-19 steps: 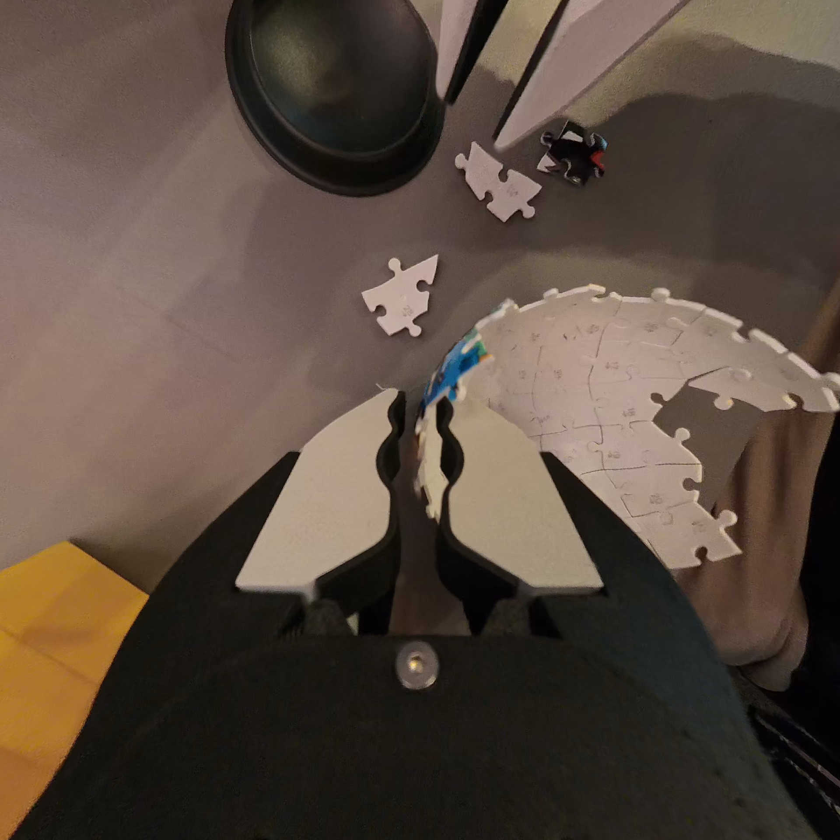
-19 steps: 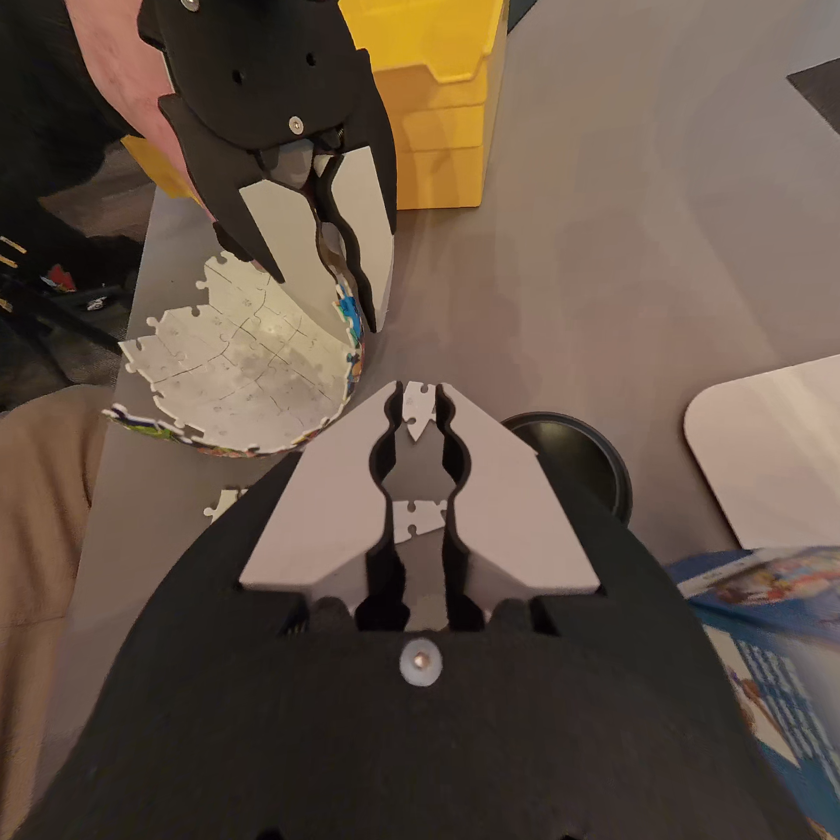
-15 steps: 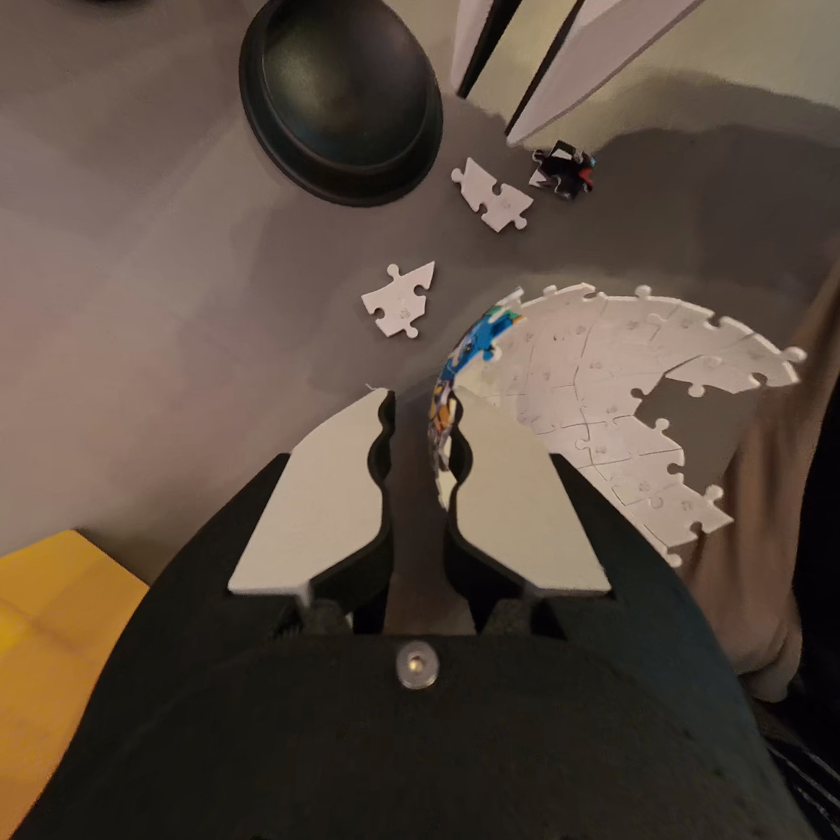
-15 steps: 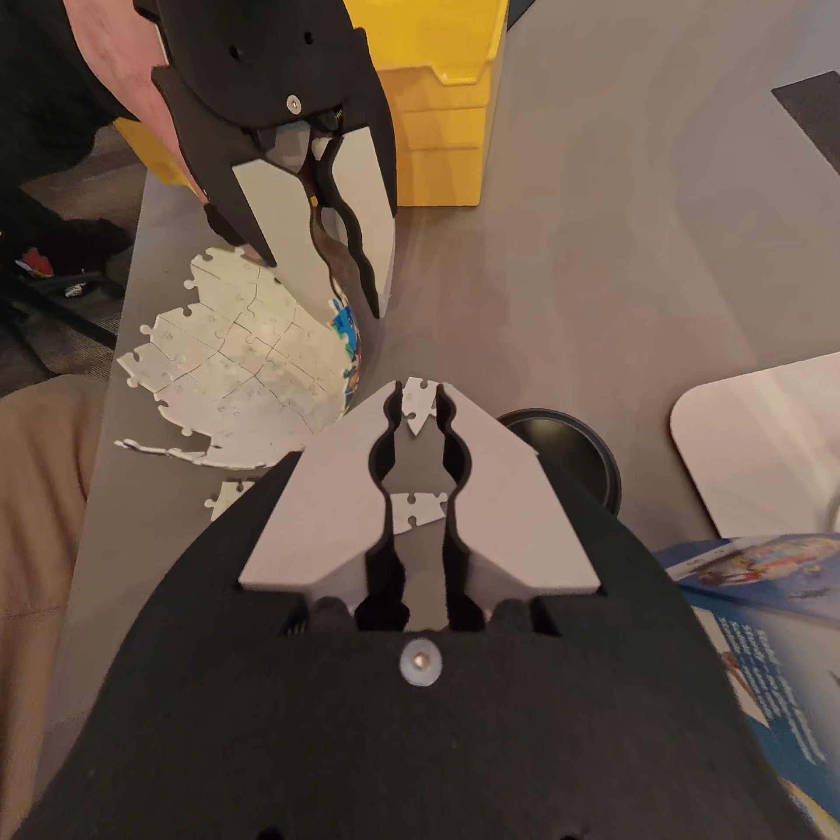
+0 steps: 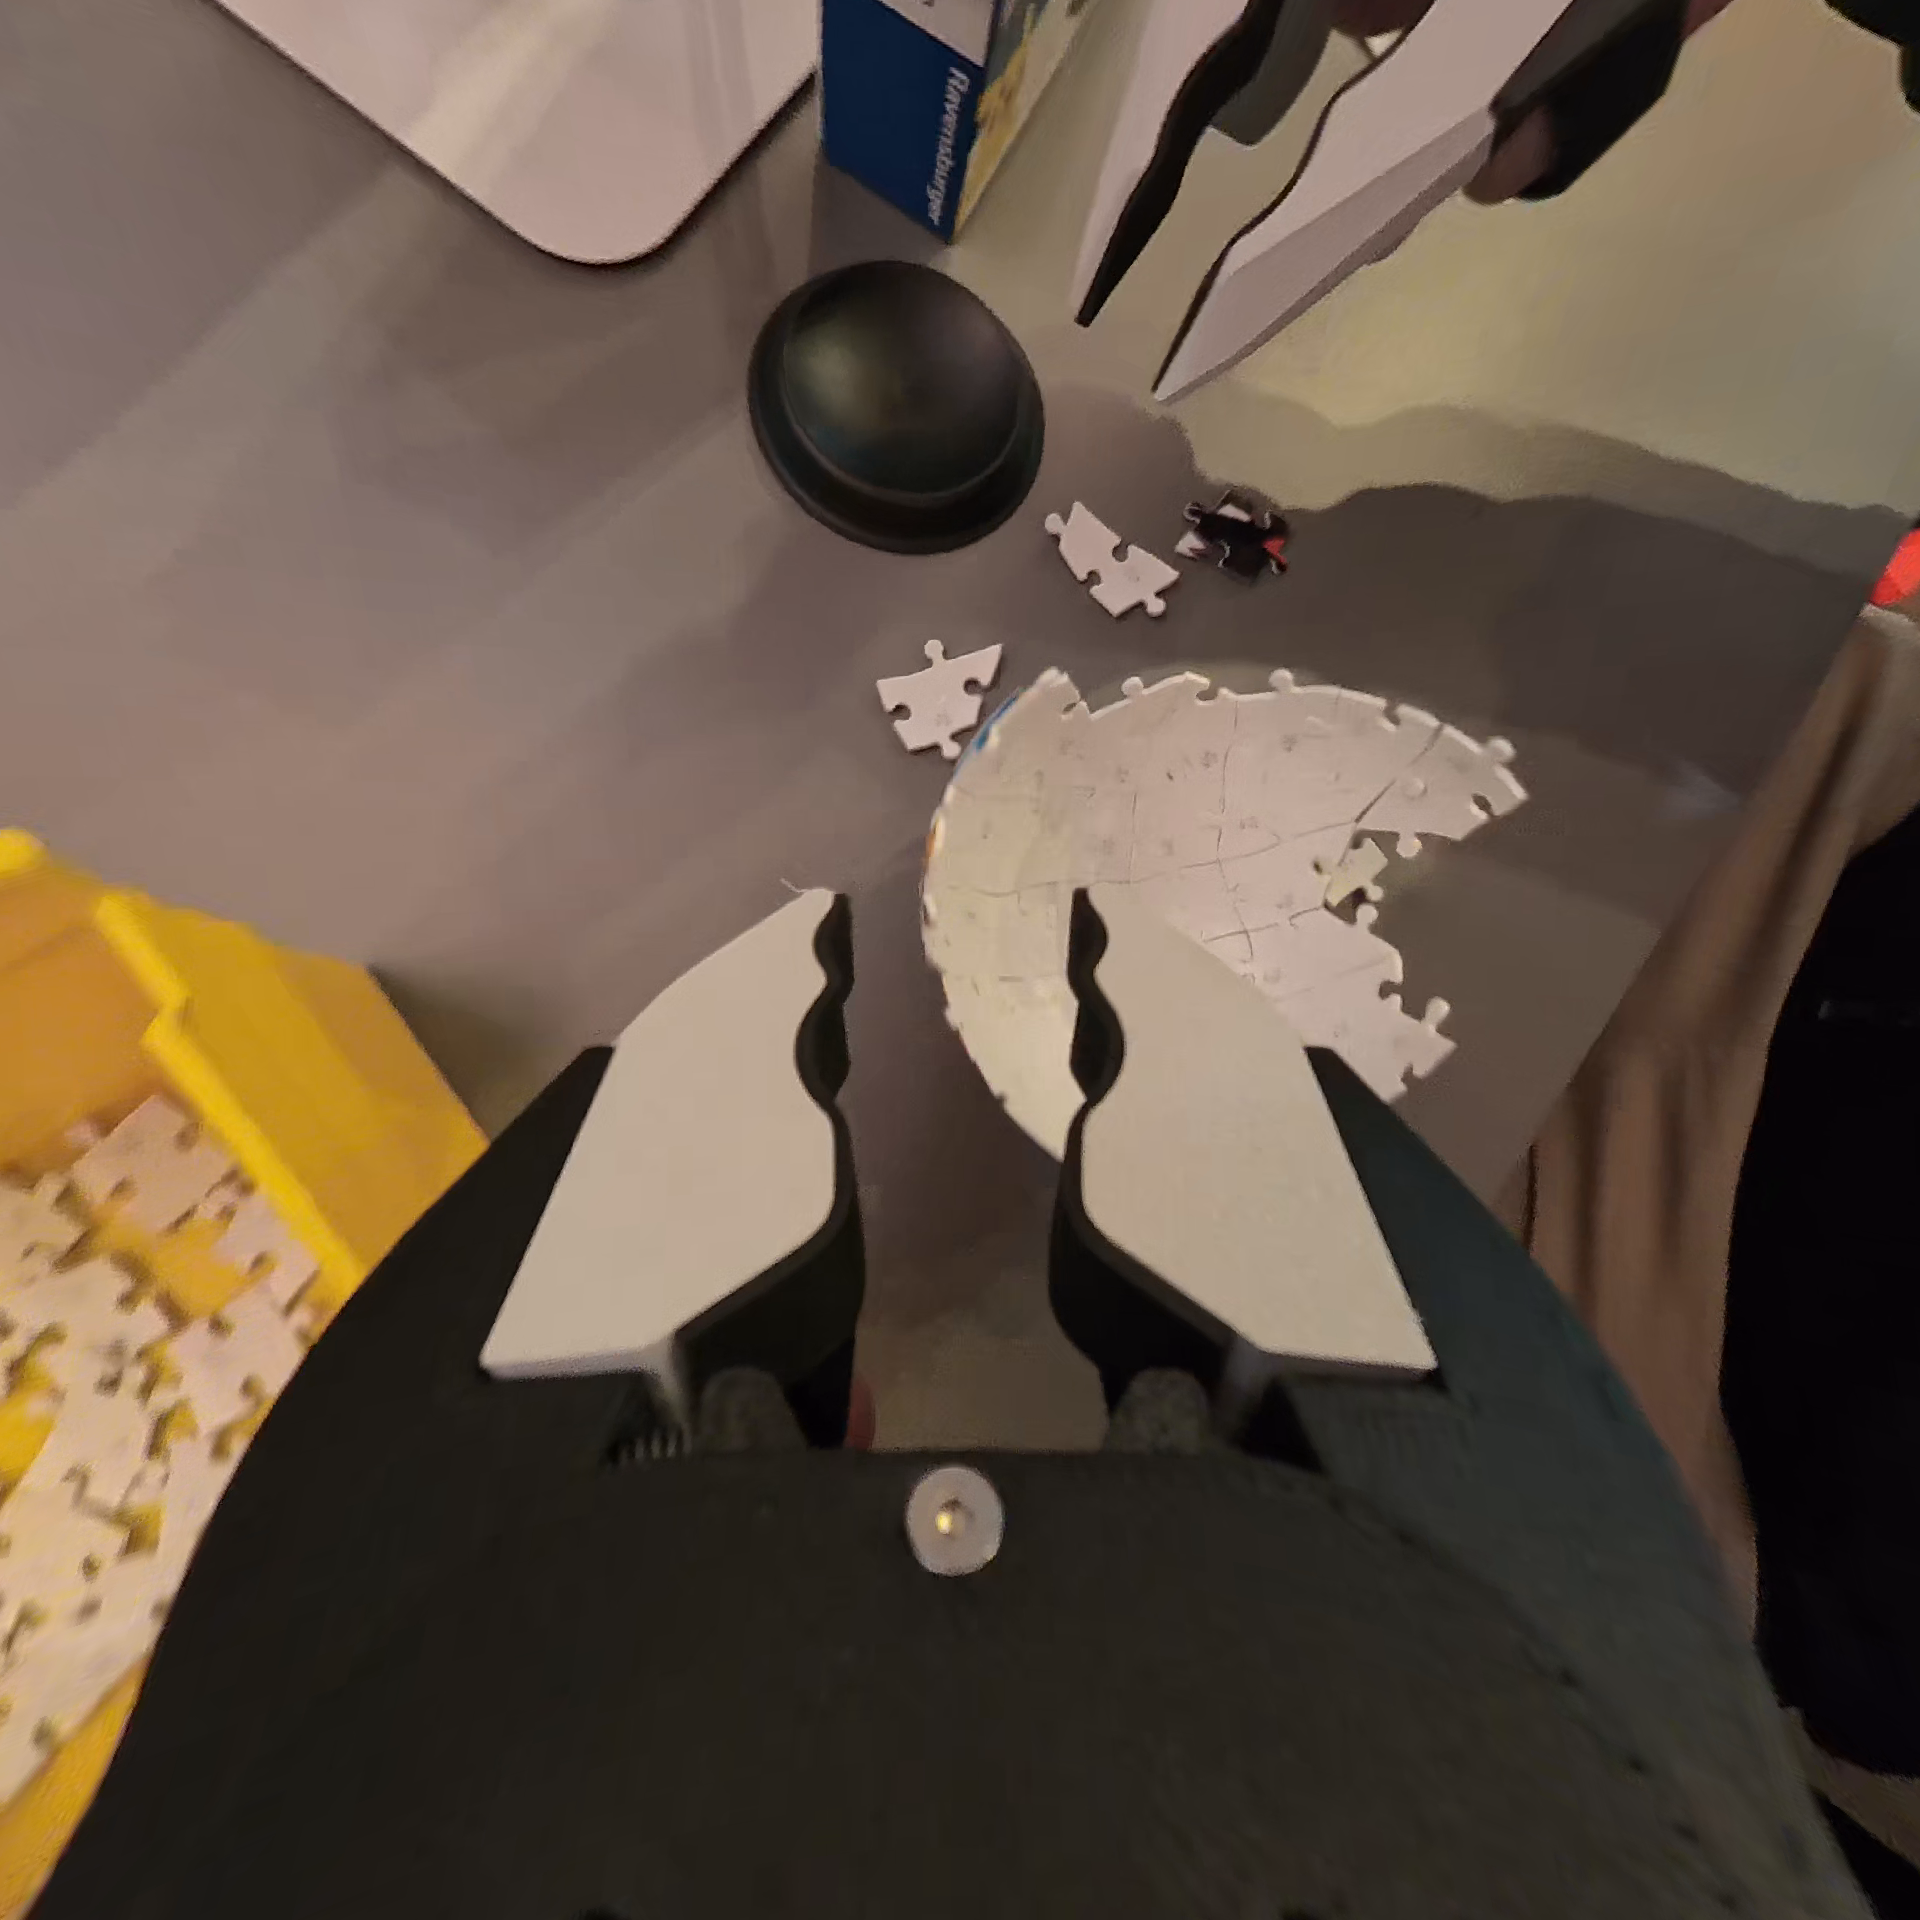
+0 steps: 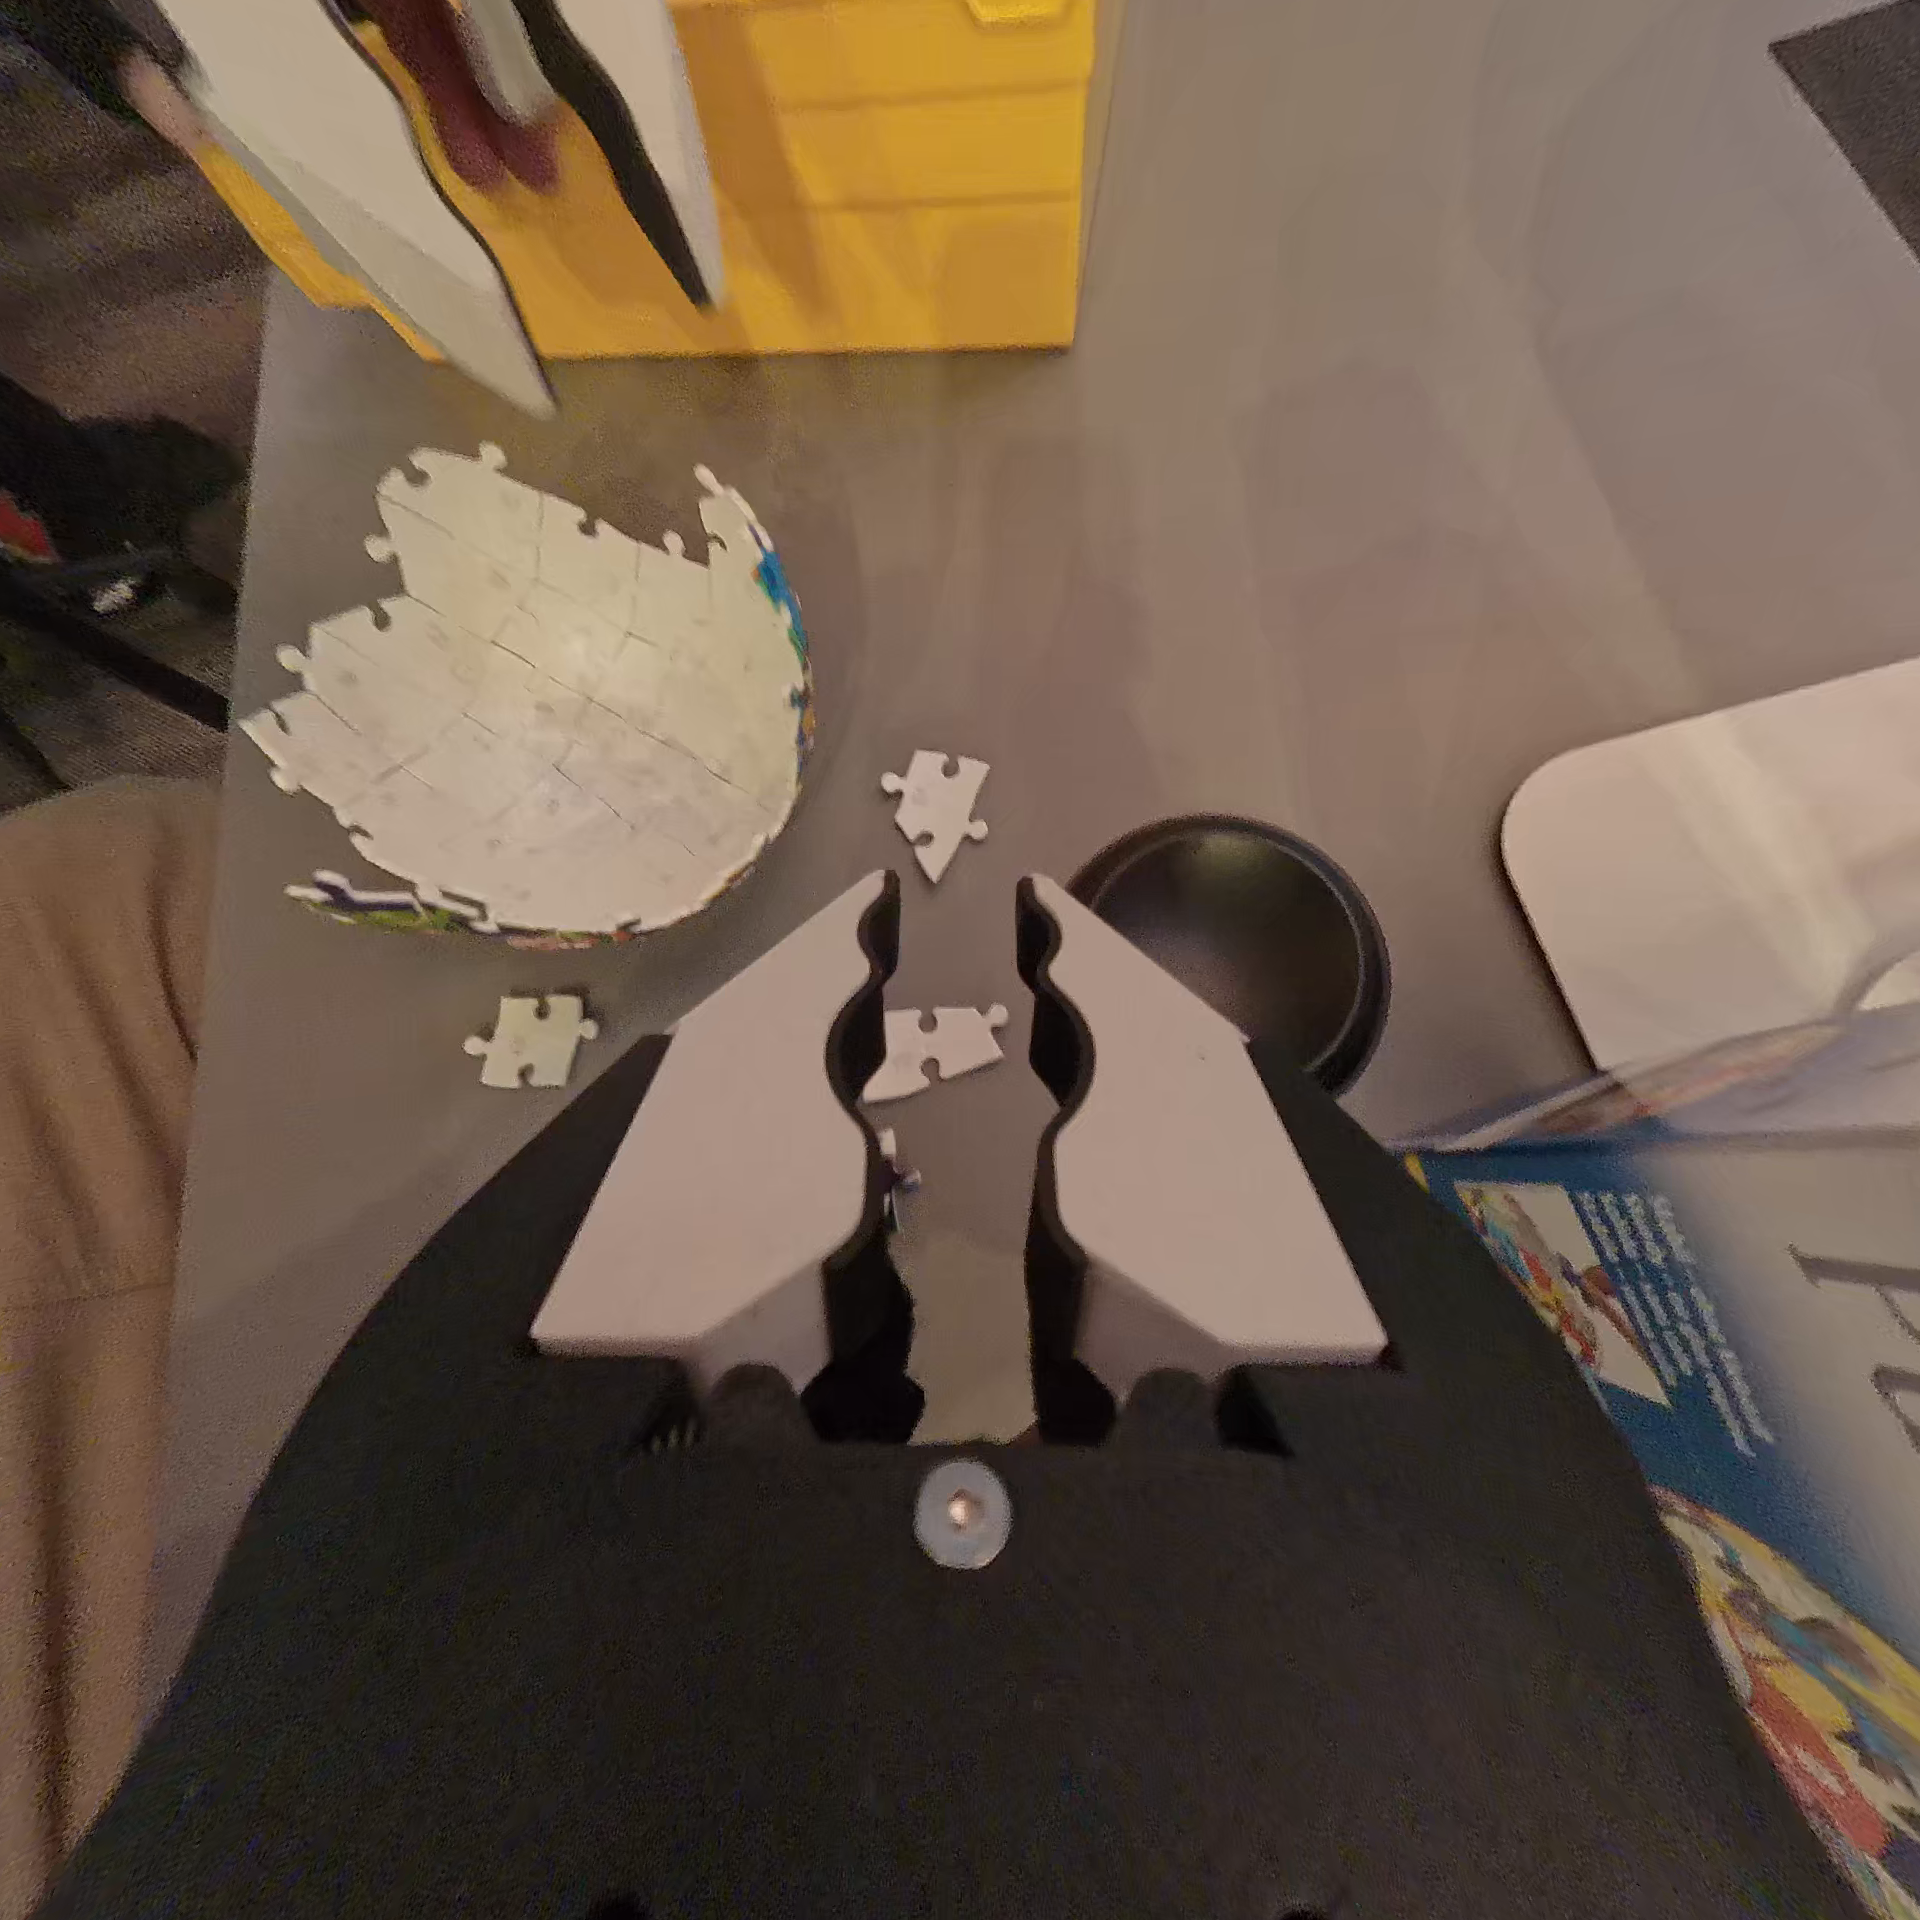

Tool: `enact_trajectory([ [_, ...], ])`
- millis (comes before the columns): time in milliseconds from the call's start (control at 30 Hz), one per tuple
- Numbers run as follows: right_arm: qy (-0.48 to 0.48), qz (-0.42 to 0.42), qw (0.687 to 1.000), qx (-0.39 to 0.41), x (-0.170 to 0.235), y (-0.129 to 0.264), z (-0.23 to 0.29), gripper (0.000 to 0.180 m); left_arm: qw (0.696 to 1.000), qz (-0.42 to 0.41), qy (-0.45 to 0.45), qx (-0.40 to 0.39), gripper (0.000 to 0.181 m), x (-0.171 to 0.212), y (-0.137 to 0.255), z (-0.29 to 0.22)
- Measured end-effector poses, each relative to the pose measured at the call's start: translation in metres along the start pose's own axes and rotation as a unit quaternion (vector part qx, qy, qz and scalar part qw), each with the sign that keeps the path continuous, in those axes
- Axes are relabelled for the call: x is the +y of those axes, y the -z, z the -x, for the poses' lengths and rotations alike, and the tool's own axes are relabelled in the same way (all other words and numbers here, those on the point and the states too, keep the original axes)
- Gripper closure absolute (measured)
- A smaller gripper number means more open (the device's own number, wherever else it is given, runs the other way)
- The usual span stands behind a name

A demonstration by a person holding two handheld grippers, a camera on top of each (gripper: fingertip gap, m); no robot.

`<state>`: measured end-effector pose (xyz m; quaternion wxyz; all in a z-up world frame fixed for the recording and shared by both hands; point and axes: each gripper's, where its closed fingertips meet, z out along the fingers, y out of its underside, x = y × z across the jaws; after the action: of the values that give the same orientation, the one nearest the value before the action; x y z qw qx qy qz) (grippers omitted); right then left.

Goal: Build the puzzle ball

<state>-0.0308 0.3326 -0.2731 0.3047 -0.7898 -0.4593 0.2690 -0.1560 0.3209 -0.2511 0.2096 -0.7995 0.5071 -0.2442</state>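
Table (image 6: pixel 1299 468): grey, matte top.

On it:
- Half-ball (image 6: pixel 540 717) – partly built puzzle shell, white inside up, colour print outside; near table edge.
- Loose pcs, white side up: wedge pc (image 6: pixel 938 808) just beside shell, btwn shell & stand; double pc (image 6: pixel 935 1049); square pc (image 6: pixel 532 1039) below shell in right wrist view.
- Dark pc (image 5: pixel 1236 535), print side up, next to double pc.
- Stand (image 6: pixel 1236 935): black, round, dished.
- Bin (image 6: pixel 883 177): yellow, far side; holds many white pcs (image 5: pixel 114 1340).
- Box (image 5: pixel 925 104): blue, printed.
- Mat (image 6: pixel 1714 831): white, rounded corners, beside stand.
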Motion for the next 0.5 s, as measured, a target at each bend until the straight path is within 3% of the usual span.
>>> enact_trajectory([
  [33, 0.002, 0.013, 1.000, 0.004, 0.005, -0.001, -0.002, 0.159, 1.000, -0.005, 0.005, -0.010, 0.140, 0.001, 0.008, -0.002],
  [200, 0.017, 0.084, 0.996, 0.012, 0.034, -0.013, -0.004, 0.159, 0.998, -0.012, 0.037, -0.043, 0.139, 0.025, 0.029, -0.022],
  [500, 0.030, 0.147, 0.989, 0.009, 0.063, -0.028, -0.003, 0.157, 0.981, -0.070, 0.171, -0.054, 0.130, 0.069, 0.015, -0.048],
])
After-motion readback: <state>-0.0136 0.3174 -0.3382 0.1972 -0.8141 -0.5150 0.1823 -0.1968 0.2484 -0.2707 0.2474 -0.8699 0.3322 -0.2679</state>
